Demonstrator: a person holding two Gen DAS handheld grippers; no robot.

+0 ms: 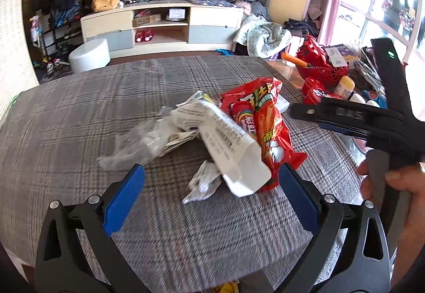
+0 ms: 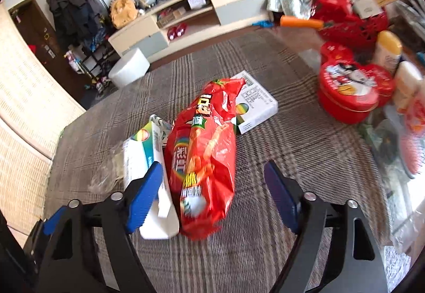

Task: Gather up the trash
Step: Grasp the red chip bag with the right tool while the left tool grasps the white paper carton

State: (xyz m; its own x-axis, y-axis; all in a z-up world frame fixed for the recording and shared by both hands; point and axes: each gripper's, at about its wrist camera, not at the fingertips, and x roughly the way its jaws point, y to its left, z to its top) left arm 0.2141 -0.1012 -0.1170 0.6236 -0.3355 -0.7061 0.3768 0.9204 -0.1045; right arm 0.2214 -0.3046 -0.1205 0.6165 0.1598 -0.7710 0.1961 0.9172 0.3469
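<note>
Ahead of both pairs of fingers lay a plaid cloth [image 1: 79, 112] with the trash heaped at its middle. Largest in the heap was a red bag [image 2: 204, 154], lengthwise between the right gripper's [image 2: 212, 197] fingers, its near end reaching in between the blue pads [image 2: 144, 197] without touching either one. Those fingers were spread wide, grasping nothing. In the left wrist view the same bag [image 1: 268, 128] lay ahead and toward the right finger of the left gripper [image 1: 212, 205], its near corner just beside that finger's tip. Against the bag's left side leaned a long white box [image 1: 231, 149], tilted, its open end pointing back between the left gripper's fingers, just short of them. The left gripper's fingers were also released and spread, with nothing between the pads. A second white box [image 2: 255, 104] lay flat beyond the bag, partly under its far end. Left of the long box, ahead of the left finger, sat crumpled clear plastic [image 1: 138, 144]. Smallest, a crumpled paper scrap [image 1: 203, 182] lay just ahead of the left gripper's open gap, near the long box's end. Off to the right stood a red tin [image 2: 350, 91], well apart from the heap.
</note>
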